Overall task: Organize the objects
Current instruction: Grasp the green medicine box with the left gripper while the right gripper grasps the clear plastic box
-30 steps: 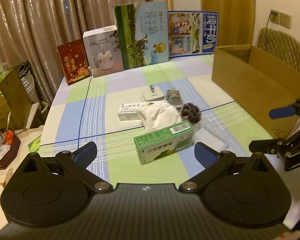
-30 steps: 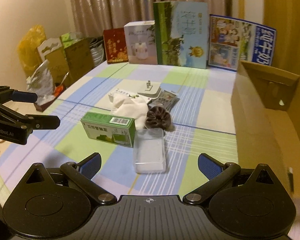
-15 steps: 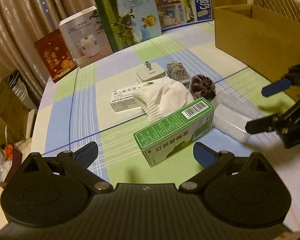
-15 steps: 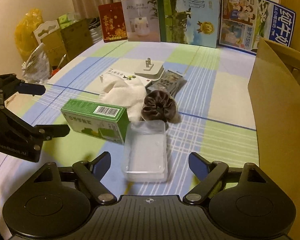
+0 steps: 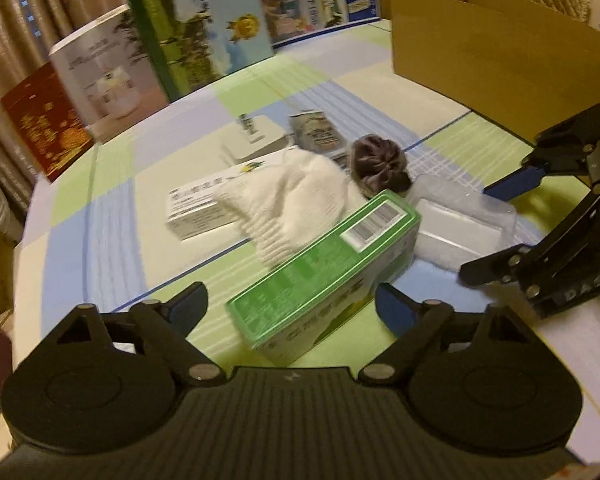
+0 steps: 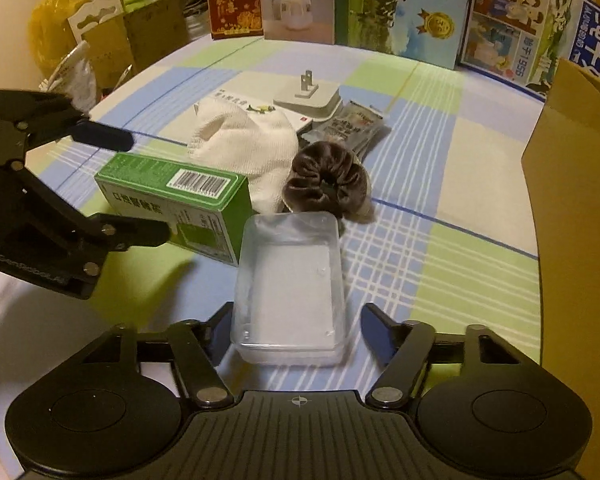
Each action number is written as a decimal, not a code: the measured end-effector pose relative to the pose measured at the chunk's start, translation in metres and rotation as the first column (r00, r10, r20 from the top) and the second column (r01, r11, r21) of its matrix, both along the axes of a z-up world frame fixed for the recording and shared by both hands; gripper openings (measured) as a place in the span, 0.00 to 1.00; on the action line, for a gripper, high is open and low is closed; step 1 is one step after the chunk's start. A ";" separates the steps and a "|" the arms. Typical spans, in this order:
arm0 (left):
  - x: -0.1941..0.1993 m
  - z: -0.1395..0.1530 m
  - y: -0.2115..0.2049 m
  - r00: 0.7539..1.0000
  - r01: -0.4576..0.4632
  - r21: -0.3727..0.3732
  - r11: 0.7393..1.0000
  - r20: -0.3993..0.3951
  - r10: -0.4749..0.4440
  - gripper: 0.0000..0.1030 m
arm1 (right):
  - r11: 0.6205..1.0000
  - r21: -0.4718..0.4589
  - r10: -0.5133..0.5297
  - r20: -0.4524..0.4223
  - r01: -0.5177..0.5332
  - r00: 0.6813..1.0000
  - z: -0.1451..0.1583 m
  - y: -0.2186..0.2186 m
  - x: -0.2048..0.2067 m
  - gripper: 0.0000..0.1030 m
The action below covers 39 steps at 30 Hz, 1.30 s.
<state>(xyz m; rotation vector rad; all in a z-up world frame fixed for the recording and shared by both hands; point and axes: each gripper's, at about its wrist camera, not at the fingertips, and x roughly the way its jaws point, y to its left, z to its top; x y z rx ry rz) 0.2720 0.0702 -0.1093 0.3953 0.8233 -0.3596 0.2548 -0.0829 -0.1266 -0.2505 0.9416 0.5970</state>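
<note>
My left gripper (image 5: 288, 308) and right gripper (image 6: 292, 328) are closing, not yet clamped — soft white sock (image 6: 252, 148) crowds the green carton (image 5: 323, 264) and clear tray (image 6: 290, 276).

Carton (image 6: 172, 196) left of tray (image 6: 290, 280), scrunchie (image 6: 325, 184) behind tray, cloth (image 6: 248, 148) seemingly overlapping flat box (image 5: 192, 208)

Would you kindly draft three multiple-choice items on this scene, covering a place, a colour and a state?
1. Where is the clear tray?
A. inside the cardboard box
B. between the right tool's fingers
C. on the white hat

2. What colour is the carton between the left tool's fingers?
A. green
B. red
C. yellow

3. How is the scrunchie resting?
A. held by a tool
B. hanging off the table
C. lying on the table, against the tray's far end

Key: 1 B, the right tool flanks it; 2 A, its sides are green; 3 C, neither tool touches it.
</note>
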 end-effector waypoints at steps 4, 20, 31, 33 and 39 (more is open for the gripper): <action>0.004 -0.003 -0.009 0.999 0.049 0.021 0.999 -0.002 -0.049 0.80 | 1.000 -0.013 -0.028 0.001 0.028 1.000 0.000 -0.004 0.002 0.53; -0.003 0.001 -0.020 0.985 0.007 -0.091 0.996 -0.174 -0.022 0.55 | 0.996 0.004 -0.089 -0.027 0.089 0.996 0.004 -0.016 0.007 0.55; 0.008 -0.006 -0.024 0.986 -0.020 -0.070 0.997 -0.169 0.008 0.30 | 0.997 -0.002 -0.073 0.002 0.073 0.997 0.005 -0.016 0.013 0.57; 0.008 -0.005 -0.026 0.985 -0.017 -0.071 0.997 -0.170 0.005 0.28 | 0.997 -0.006 -0.071 0.006 0.071 0.997 0.004 -0.015 0.013 0.58; 0.008 -0.008 -0.027 0.985 -0.017 -0.072 0.997 -0.172 0.004 0.27 | 0.996 0.005 -0.088 -0.016 0.088 0.996 0.000 -0.017 0.022 0.60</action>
